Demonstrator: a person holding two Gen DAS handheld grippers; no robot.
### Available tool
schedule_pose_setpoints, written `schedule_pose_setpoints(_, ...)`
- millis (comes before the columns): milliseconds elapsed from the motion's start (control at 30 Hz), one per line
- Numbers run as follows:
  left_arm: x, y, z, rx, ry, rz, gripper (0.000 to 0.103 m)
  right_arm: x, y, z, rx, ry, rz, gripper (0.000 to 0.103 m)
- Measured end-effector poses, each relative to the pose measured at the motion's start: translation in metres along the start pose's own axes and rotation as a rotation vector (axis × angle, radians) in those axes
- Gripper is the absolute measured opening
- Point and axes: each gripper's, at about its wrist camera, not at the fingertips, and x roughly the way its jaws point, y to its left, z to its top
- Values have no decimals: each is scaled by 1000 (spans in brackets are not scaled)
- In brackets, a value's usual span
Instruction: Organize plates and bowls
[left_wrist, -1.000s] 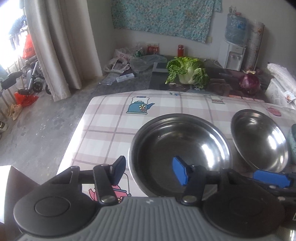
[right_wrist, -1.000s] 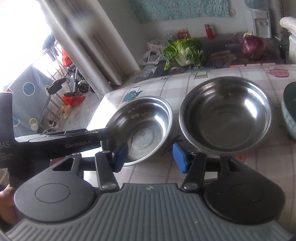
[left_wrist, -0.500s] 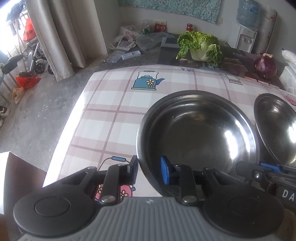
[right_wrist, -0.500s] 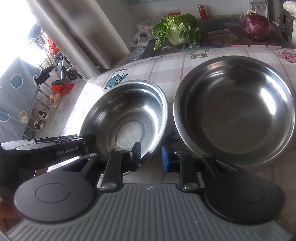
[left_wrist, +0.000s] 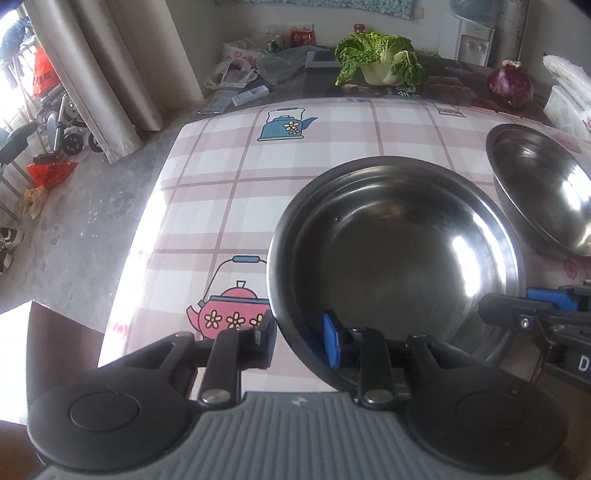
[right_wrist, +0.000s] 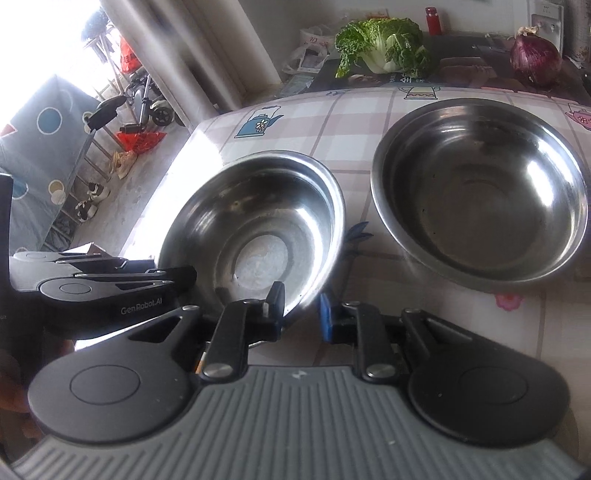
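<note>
**Both grippers on near rim of one steel bowl**

Left wrist view: left gripper (left_wrist: 300, 339) straddles near rim of the near bowl (left_wrist: 399, 254) at 6 o'clock, one finger outside, blue pad (left_wrist: 331, 339) inside. Its jaws are opening slightly w/ the rim between them; a small gap shows at the outer finger, so can't tell if it's really clamped.

Right wrist view: right gripper (right_wrist: 301, 312) sits on the same bowl's near rim, approx 5 o'clock of the bowl, jaws close together w/ rim between them, clamped. Bowl looks tilted.

Second bowl (right_wrist: 480, 192) is at 1–2 o'clock, just beside the first, flat on the checked tablecloth (left_wrist: 332, 147).

Far edge, 12 o'clock: cabbage (left_wrist: 380, 62). Red onion (left_wrist: 511, 83) at 1 o'clock.
</note>
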Motion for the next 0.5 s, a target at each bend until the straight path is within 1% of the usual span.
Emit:
schedule_pose_setpoints(67, -2, 1, 2, -4, -16, -1, 29, -2, 0, -2, -8, -3, -7, 19)
schedule_pose_setpoints(200, 2, 2, 12, -28, -19, -17, 44, 0, -8, 5, 9, -21, -26, 20)
schedule_pose_setpoints(333, 14, 2, 19, -50, -4, -20, 44, 7, -15, 12, 33, -30, -36, 21)
schedule_pose_setpoints(367, 16, 3, 20, -58, 1, -25, 43, 9, -15, 14, 37, -30, -35, 20)
schedule_pose_setpoints(400, 18, 4, 20, -68, 8, -35, 37, 11, -16, 15, 37, -29, -33, 18)
schedule_pose_setpoints(500, 17, 8, 17, -88, 12, -28, 24, 14, -13, 17, 21, -33, -38, 16)
